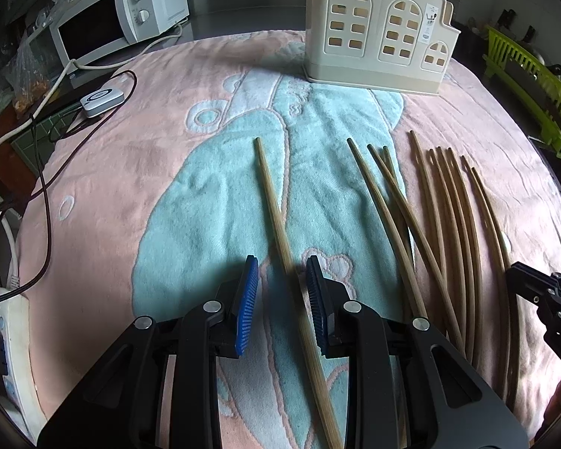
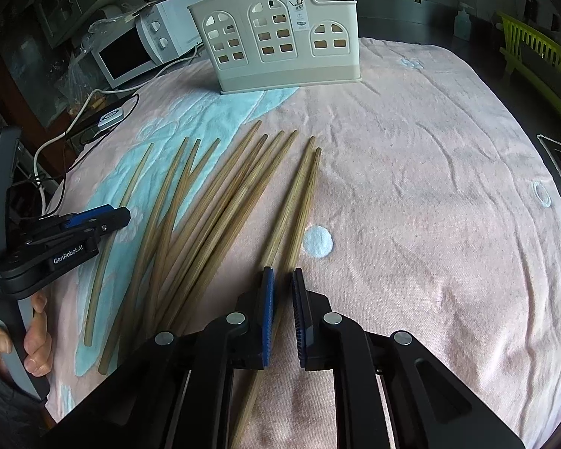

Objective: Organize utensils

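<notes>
**Ana:** Left wrist view first. The left gripper (image 1: 282, 265) points down at the pink and teal towel (image 1: 138, 172), and a lone chopstick (image 1: 271, 202) runs between its blue pads (image 1: 248, 295). The jaws stand a little apart, with a gap showing on either side of the stick, so nothing is pinched.

**Ben:** Where are the other sticks?

**Ana:** To the right: a loose group of three chopsticks (image 1: 387, 202), then a bundle of chopsticks (image 1: 452, 217) farther right, all lying on the towel with their tips toward the far side. The cream utensil holder (image 1: 377, 30) stands upright at the far edge of the towel. A white microwave (image 1: 131, 11) sits far left, a green dish rack (image 1: 531, 86) far right, and a power strip (image 1: 7, 336) lies near left. The right gripper (image 1: 542, 299) shows at the right edge.

**Ben:** And the right wrist view?

**Ana:** There the right gripper (image 2: 280, 273) is down over the rightmost pair of chopsticks (image 2: 299, 194). One stick of the pair passes between its pads, which are drawn in close around it; the other lies just left of the left pad. I can't make out actual contact, though the jaws read as closed. The holder (image 2: 280, 37) is far, slightly left of centre. The left gripper (image 2: 86, 224) comes in from the left, with a hand (image 2: 33, 340) on its handle.
</notes>
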Demonstrator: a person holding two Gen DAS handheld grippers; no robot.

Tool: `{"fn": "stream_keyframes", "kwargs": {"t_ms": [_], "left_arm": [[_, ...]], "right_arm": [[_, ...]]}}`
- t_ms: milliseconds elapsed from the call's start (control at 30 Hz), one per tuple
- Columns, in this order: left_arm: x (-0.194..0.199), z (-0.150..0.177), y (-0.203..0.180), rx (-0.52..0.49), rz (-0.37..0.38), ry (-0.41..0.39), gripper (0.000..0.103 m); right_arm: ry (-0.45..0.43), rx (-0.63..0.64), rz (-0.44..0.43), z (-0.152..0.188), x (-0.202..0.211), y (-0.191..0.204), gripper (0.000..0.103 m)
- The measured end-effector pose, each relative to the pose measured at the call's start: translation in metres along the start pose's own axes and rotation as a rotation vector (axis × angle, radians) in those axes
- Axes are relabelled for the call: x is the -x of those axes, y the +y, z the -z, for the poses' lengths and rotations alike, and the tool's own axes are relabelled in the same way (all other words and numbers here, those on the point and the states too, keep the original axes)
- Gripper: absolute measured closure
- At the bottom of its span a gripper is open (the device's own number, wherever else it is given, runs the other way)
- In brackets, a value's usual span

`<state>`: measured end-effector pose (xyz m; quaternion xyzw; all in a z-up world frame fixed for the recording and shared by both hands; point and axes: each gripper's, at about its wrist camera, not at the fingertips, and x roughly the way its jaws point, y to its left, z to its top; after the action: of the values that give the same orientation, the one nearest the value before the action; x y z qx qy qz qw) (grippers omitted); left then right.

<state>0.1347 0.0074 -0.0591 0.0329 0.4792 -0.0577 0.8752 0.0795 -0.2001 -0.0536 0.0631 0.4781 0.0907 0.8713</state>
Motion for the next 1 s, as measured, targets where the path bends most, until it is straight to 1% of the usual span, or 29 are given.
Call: {"fn": "stream_keyframes", "kwargs": {"t_ms": [67,167,200,300,400,533,833,1000], "left_arm": [[0.0,0.0,0.0,-0.004,0.003,-0.004,0.077],[0.001,0.001,0.0,-0.003,0.01,-0.011,0.085],[0.001,0.001,0.001,-0.002,0.012,-0.012,0.085],[0.003,0.002,0.002,0.007,0.033,-0.02,0.094],[0.003,0.002,0.002,0.005,0.037,-0.019,0.094],[0.003,0.0,0.003,0.02,0.041,0.004,0.092],[0.0,-0.005,0.0,0.001,0.029,0.043,0.092],[0.0,-0.006,-0.005,-0.037,0.003,0.049,0.092]], "right_arm": [[-0.004,-0.004,-0.003,0.001,0.0,-0.001,0.093],[-0.009,0.002,-0.002,0.003,0.003,0.0,0.094],[-0.01,0.005,0.0,0.003,0.004,0.0,0.094],[-0.017,0.003,0.002,0.005,0.007,-0.001,0.094],[-0.013,0.007,0.006,0.005,0.006,-0.002,0.094],[-0.002,0.025,0.015,0.003,0.004,0.001,0.094],[0.025,0.039,0.007,-0.006,-0.004,0.001,0.092],[0.031,0.048,0.002,-0.008,-0.005,0.001,0.093]]}}
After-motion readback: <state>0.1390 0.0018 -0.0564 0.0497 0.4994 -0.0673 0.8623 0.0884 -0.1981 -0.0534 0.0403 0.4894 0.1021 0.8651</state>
